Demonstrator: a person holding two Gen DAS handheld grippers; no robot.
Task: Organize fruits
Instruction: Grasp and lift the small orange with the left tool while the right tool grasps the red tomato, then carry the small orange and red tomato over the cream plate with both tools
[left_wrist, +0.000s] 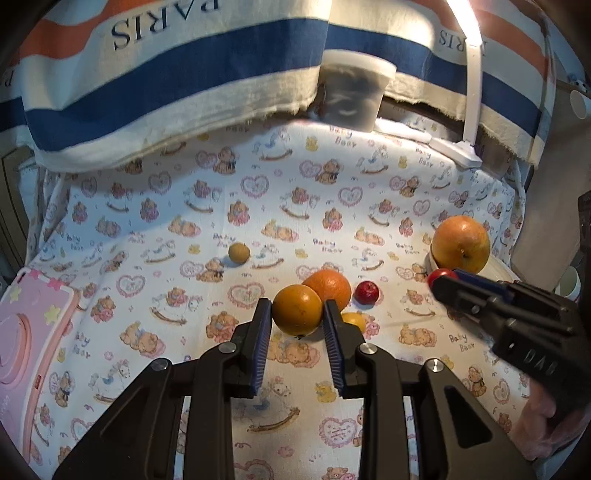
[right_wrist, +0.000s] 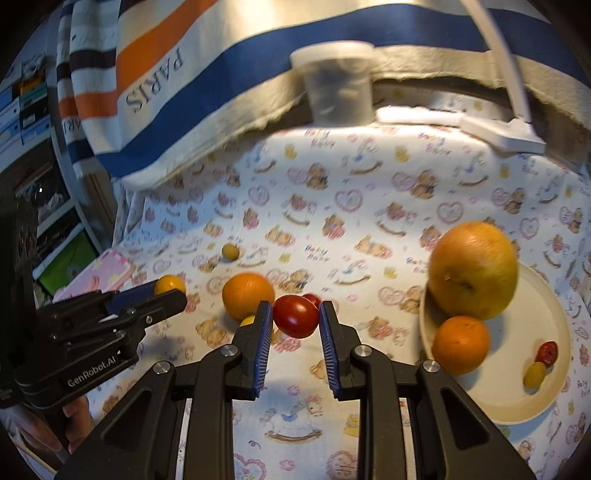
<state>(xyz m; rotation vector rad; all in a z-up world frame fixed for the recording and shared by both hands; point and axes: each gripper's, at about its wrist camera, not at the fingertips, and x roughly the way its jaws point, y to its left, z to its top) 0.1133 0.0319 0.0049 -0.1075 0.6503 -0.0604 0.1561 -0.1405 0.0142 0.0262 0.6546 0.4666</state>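
Though hidden leftward, plate's small fruits (right_wrist: 541, 363) rightward.

Open cloth at the back and front, crowded middle and right.

The patterned tablecloth (left_wrist: 258, 206) lies bare across its far half, save one small brown fruit (left_wrist: 239, 253). Mid-table an orange (right_wrist: 248, 295), a small red fruit (left_wrist: 366, 292) and a yellow one (left_wrist: 354, 320) cluster close together. The plate (right_wrist: 524, 376) on the right is partly filled; its near-right part is bare. A cup (left_wrist: 352, 92) and lamp base (left_wrist: 456, 151) line the back edge under the hanging striped towel (left_wrist: 166, 81).
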